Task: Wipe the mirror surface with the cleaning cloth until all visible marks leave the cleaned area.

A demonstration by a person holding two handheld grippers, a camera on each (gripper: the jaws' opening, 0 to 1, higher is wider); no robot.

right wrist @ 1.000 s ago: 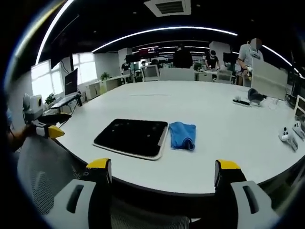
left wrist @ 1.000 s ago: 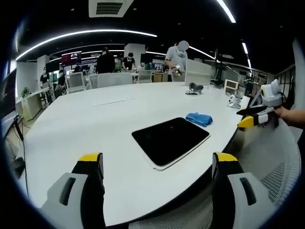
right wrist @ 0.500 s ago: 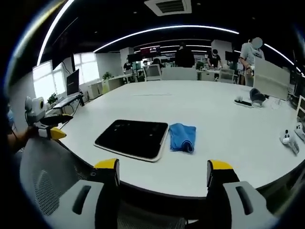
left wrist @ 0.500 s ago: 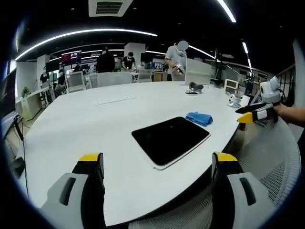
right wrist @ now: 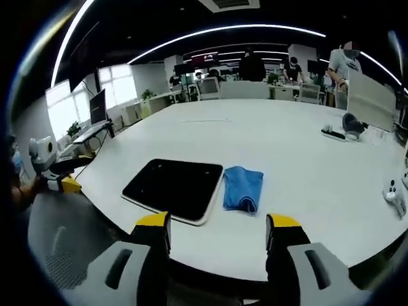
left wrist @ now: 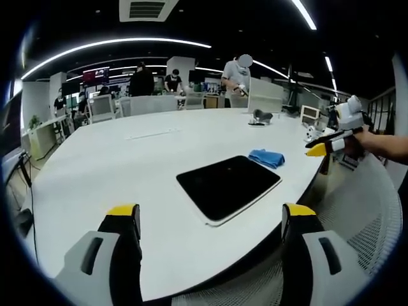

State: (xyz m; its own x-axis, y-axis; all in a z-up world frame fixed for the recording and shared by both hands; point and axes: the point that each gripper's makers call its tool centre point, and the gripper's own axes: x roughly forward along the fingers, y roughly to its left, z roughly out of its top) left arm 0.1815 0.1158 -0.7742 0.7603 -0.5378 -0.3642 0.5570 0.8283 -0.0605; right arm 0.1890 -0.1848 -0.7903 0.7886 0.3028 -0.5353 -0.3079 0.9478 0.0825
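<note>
The mirror [left wrist: 228, 187], a dark rectangular panel with a thin white rim, lies flat near the table's front edge. A folded blue cleaning cloth [left wrist: 266, 158] lies just beyond its far corner. My left gripper [left wrist: 210, 220] hangs open before the table edge, well short of the mirror. In the right gripper view the mirror [right wrist: 173, 187] lies left of the cloth [right wrist: 242, 189], the two nearly touching. My right gripper [right wrist: 218, 224] is open and empty above the table's near edge. Each gripper appears in the other's view: the right gripper [left wrist: 326, 146] and the left gripper [right wrist: 58, 180].
The white oval table [left wrist: 115, 159] spreads far back. A grey mesh chair back [left wrist: 357, 217] stands between the grippers. A dark object [right wrist: 352, 122] and a white controller [right wrist: 394, 194] lie at the right. People and desks stand in the background.
The right gripper has moved in over the table edge and tilted down, and its jaws have narrowed somewhat. In the left gripper view it has risen and drifted left. The left gripper has held still.
</note>
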